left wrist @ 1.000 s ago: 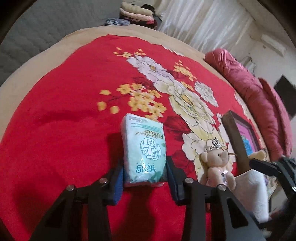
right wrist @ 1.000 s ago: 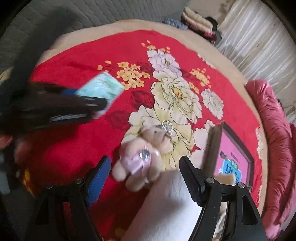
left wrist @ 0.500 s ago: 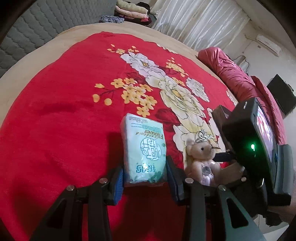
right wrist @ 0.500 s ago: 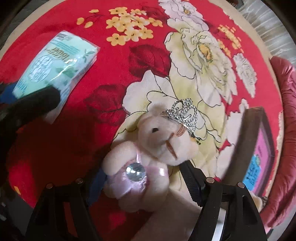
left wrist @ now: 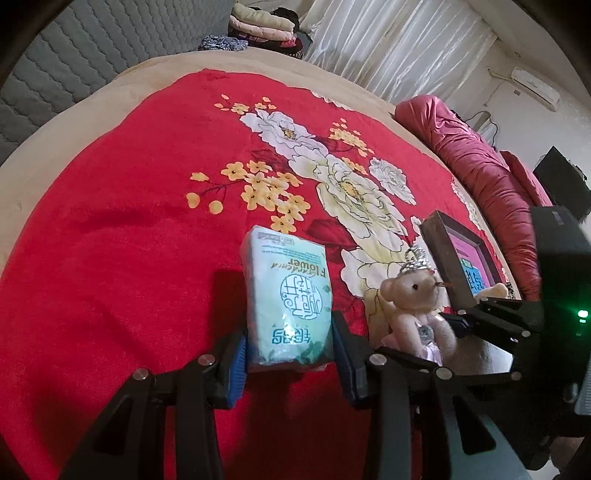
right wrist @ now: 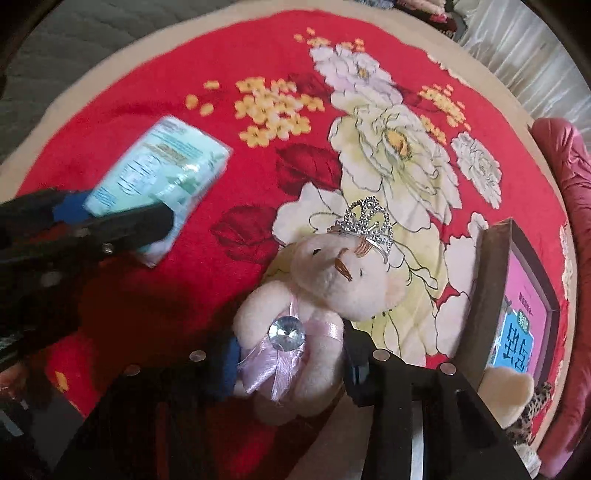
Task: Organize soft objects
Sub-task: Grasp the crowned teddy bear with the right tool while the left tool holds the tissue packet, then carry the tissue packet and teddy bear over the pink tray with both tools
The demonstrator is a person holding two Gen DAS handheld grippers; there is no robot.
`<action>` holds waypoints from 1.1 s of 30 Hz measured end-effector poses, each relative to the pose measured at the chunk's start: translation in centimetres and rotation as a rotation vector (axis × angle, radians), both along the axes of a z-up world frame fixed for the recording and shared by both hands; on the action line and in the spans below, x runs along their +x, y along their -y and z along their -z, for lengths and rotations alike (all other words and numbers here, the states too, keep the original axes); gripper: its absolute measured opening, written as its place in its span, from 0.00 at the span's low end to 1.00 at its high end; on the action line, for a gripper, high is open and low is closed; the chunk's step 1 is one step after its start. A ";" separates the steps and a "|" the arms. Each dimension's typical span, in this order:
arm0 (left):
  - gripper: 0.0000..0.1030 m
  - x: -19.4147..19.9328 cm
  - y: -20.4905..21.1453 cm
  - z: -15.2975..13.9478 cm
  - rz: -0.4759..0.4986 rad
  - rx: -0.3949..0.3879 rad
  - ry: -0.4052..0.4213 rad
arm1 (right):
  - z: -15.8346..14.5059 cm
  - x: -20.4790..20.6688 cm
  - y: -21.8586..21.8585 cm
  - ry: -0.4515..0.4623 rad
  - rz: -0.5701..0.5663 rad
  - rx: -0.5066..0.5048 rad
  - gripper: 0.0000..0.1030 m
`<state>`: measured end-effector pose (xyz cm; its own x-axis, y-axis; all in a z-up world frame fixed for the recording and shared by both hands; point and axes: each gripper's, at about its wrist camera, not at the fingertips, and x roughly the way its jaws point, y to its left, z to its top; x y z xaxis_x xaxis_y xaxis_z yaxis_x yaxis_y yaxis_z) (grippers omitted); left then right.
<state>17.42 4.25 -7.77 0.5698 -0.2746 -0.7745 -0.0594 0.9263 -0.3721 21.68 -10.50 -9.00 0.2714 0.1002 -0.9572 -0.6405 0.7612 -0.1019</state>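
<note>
Red floral blanket (left wrist: 110,258) covers the bed; white curtains (left wrist: 388,40) and folded clothes (left wrist: 262,22) lie beyond its far edge. My left gripper (left wrist: 289,354) angles steeply down, jaws partly apart and clamped on the tissue pack (left wrist: 288,299), whose long axis runs away from me toward the curtains, print upside down. My right gripper (right wrist: 290,363) points almost straight down beside the pack, jaws closing on the teddy bear (right wrist: 314,295); both pads press its ribboned body. Bear's crowned head tips toward the picture frame (right wrist: 517,295), which lies just beyond the bear, away from the pack.
</note>
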 end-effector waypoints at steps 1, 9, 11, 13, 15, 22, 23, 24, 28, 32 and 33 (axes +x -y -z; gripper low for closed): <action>0.40 -0.1 0.1 -0.1 0.000 0.002 0.002 | -0.5 -0.3 0.1 0.014 0.003 0.012 0.44; 0.40 -0.9 0.3 -1.2 -0.004 0.034 0.017 | -2.7 -3.5 -0.1 0.114 0.012 0.130 0.44; 0.40 -1.2 0.5 -1.5 -0.005 0.048 0.019 | -3.4 -4.5 0.2 0.133 0.018 0.171 0.44; 0.40 -1.5 0.7 -1.7 -0.005 0.056 0.022 | -4.0 -5.3 0.5 0.158 0.016 0.196 0.44; 0.40 -1.8 0.9 -2.1 -0.005 0.061 0.025 | -4.6 -6.4 0.6 0.182 0.008 0.214 0.44; 0.40 -3.4 2.7 -3.5 0.022 0.105 0.043 | -6.4 -9.6 1.6 0.223 -0.005 0.274 0.45; 0.40 -3.6 3.0 -3.6 0.025 0.112 0.043 | -6.6 -9.9 1.9 0.228 -0.005 0.282 0.45; 0.40 -3.8 3.3 -3.8 0.029 0.120 0.042 | -7.0 -10.3 2.2 0.233 -0.001 0.293 0.45; 0.40 -5.0 4.8 -4.7 0.044 0.145 0.057 | -8.0 -11.5 4.0 0.246 0.030 0.335 0.45; 0.40 -6.2 7.3 -6.0 0.085 0.150 0.082 | -9.0 -12.3 6.8 0.264 0.087 0.376 0.45; 0.40 -6.5 8.0 -6.4 0.098 0.150 0.089 | -9.3 -12.4 7.8 0.262 0.112 0.397 0.44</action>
